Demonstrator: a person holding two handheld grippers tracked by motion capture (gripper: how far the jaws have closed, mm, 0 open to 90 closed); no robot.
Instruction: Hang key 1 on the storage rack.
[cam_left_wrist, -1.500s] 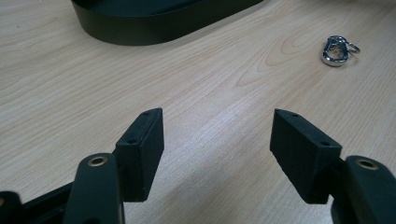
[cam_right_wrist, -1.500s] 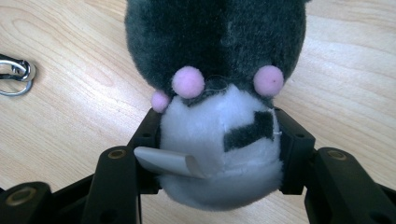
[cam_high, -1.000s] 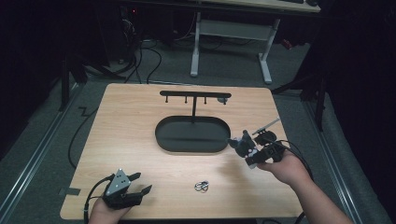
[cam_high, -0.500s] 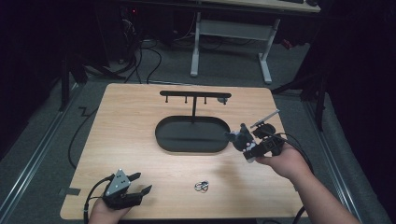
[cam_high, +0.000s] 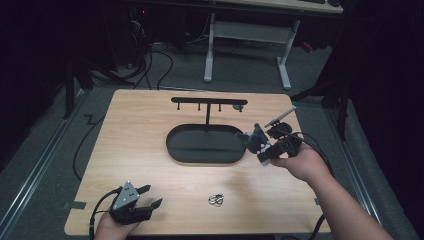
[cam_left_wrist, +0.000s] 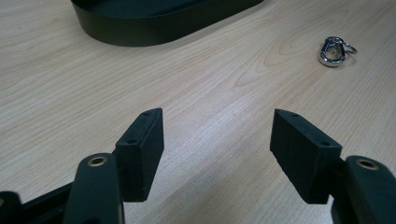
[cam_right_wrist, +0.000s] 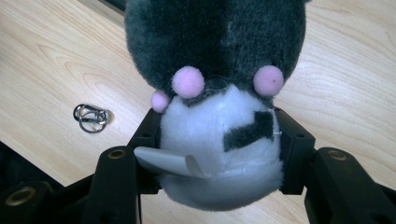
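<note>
My right gripper (cam_high: 261, 147) is shut on a small grey and white plush toy (cam_high: 254, 139), held above the table just past the right end of the black oval tray (cam_high: 200, 151). In the right gripper view the plush toy (cam_right_wrist: 219, 93) sits squeezed between both jaws, with pink dots and a white belly showing. A silver metal clasp with rings (cam_high: 216, 199) lies on the wood near the front edge; the clasp (cam_left_wrist: 335, 49) also lies ahead of my left gripper (cam_left_wrist: 217, 144). That left gripper (cam_high: 147, 196) rests open at the table's front left, nothing between its pads.
A black stand with a crossbar and small hooks (cam_high: 209, 103) rises from the tray's far side. The wooden table (cam_high: 130, 130) has bare room on the left. Cables trail off the left edge, and a white desk frame (cam_high: 247, 35) stands behind.
My right gripper has drifted slightly toward the tray and turned a little, still holding the plush toy. The left gripper has stayed where it was.
</note>
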